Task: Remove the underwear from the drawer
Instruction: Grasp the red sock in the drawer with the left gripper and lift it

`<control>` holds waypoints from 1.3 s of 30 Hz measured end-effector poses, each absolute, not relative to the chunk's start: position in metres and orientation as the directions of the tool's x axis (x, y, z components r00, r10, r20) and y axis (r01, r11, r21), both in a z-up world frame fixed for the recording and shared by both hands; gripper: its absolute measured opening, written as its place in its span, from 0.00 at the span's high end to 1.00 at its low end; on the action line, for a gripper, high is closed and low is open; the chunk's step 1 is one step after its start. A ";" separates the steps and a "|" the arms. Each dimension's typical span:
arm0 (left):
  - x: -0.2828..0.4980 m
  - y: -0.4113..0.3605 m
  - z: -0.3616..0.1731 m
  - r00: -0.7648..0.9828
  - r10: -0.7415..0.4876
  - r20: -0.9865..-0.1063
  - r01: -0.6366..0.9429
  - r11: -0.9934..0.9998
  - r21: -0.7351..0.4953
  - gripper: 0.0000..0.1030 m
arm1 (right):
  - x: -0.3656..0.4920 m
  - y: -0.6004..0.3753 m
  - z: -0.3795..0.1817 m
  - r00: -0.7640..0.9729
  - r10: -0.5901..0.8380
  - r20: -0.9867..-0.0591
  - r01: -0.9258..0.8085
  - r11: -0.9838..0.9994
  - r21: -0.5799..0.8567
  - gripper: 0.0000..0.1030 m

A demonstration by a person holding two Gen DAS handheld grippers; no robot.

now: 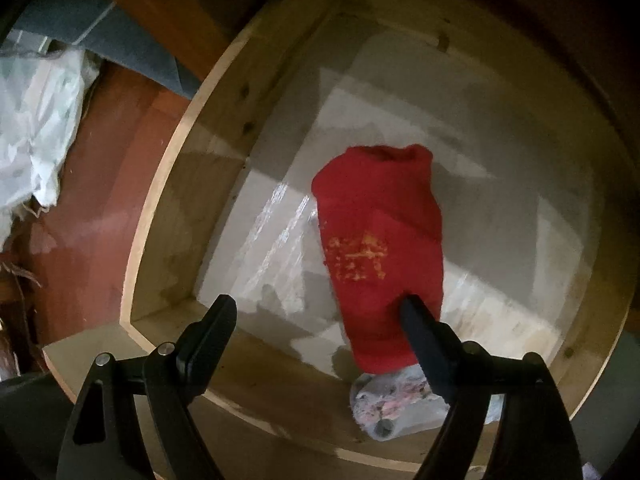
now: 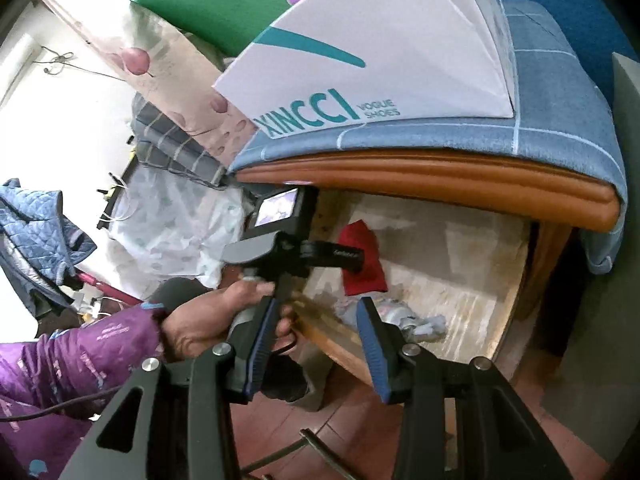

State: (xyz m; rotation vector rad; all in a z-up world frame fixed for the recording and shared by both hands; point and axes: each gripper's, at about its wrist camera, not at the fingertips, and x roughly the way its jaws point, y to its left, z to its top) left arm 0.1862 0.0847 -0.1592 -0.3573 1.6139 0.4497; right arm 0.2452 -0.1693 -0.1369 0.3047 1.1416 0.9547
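left wrist: left tongs (image 1: 318, 306) gaping over open pine drawer (image 1: 160, 184), one tip poking red folded cloth underwear (image 1: 376, 240) on its floor, could just shove it or snag grey crumpled rag (image 1: 384, 404) | right wrist: right tongs (image 2: 316, 344) spread, empty, outside drawer above red-brown floorboards (image 2: 352, 420); cluttered room, white shoe box (image 2: 360, 60) on top

Purple patterned sleeve (image 2: 80, 356); bare hand (image 2: 208, 320); blue-padded black gripper (image 2: 316, 344).
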 end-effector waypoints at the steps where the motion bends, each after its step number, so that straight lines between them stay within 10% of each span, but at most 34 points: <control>1: 0.188 0.086 -0.160 -0.097 0.006 -0.995 -0.501 0.864 0.054 0.21 | 0.244 -0.171 -0.133 0.087 0.777 -0.624 -0.489 0.578 0.653 0.59; 11: 0.185 0.099 -0.164 0.081 -0.237 -0.968 -0.686 0.691 -0.227 0.16 | 0.235 -0.181 -0.119 0.061 0.809 -0.585 -0.482 0.537 0.692 0.59; 18: 0.192 0.102 -0.194 -0.111 -0.278 -0.954 -0.716 0.688 -0.117 0.15 | 0.237 -0.183 -0.119 0.036 0.819 -0.573 -0.459 0.523 0.718 0.59; 21: 0.194 0.097 -0.192 -0.177 -0.225 -0.958 -0.674 0.737 -0.049 0.39 | 0.239 -0.185 -0.120 0.033 0.818 -0.574 -0.446 0.526 0.724 0.59; 23: 0.195 0.091 -0.182 -0.161 -0.172 -0.972 -0.639 0.769 -0.030 0.74 | 0.241 -0.187 -0.121 0.034 0.816 -0.577 -0.435 0.532 0.726 0.59; 39: 0.138 0.091 -0.075 0.145 -0.275 -0.950 -0.406 0.860 -0.311 0.77 | 0.242 -0.156 -0.160 0.012 0.554 -0.833 -0.528 0.711 0.465 0.59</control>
